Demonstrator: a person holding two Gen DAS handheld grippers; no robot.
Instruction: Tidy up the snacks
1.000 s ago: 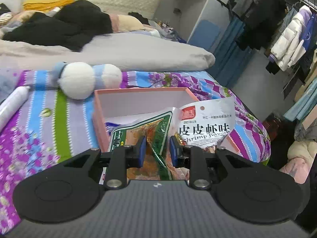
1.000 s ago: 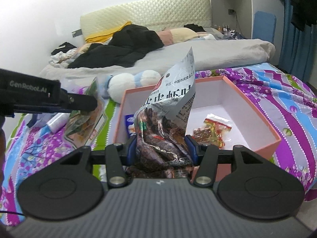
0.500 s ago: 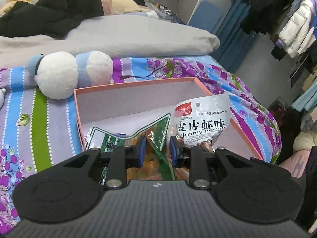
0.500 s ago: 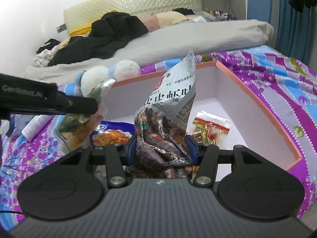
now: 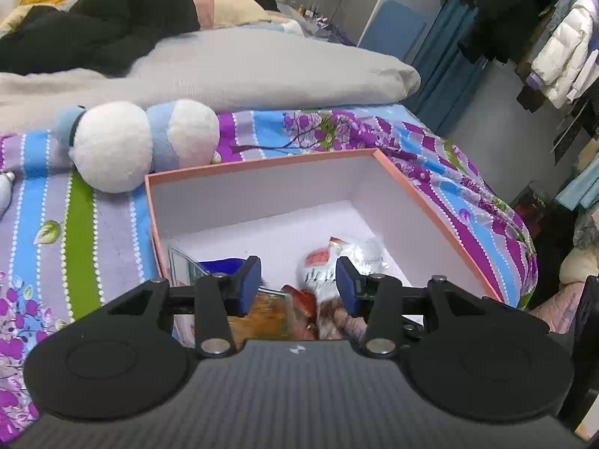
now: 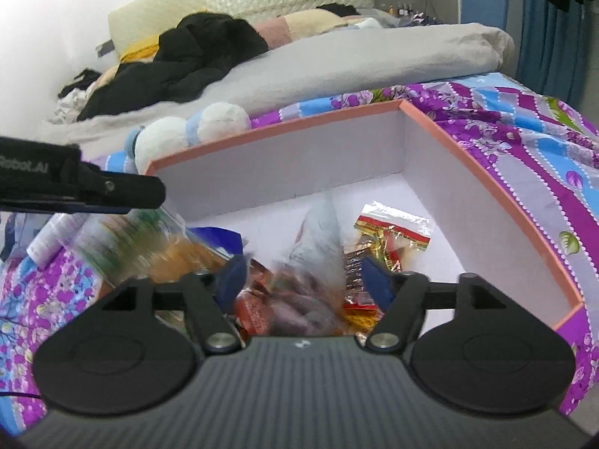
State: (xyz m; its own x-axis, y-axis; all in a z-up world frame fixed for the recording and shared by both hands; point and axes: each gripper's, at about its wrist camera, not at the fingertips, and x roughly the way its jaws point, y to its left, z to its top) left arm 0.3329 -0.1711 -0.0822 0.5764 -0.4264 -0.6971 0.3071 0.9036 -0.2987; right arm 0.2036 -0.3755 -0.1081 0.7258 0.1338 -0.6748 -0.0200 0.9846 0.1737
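- Two blue-padded fingers of the left tool point(image 5: 298, 282) stand spread apart in the left wrist view, released, with nothing clamped between them.
- Just ahead of and below that tool sits the pink box point(image 5: 441, 209) on the striped bedspread point(image 5: 75, 224).
- Inside the box, under the left finger, lies the green-and-orange snack bag point(image 5: 258, 314); the white shrimp snack bag point(image 5: 337, 262) lies under the right finger.
- Beyond the box's far-left corner rests a plush toy point(image 5: 123, 142).
- In the right wrist view, the right tool point(image 6: 305, 280) is likewise spread wide, gripping nothing.
- The blurred shrimp snack bag point(image 6: 314, 239) lies between and beyond its fingers, on the box floor.
- A small red-edged candy packet point(image 6: 393, 232) lies ahead to the right.
- The left tool point(image 6: 112, 191) reaches in from the left, above the green-and-orange snack bag point(image 6: 149, 243).
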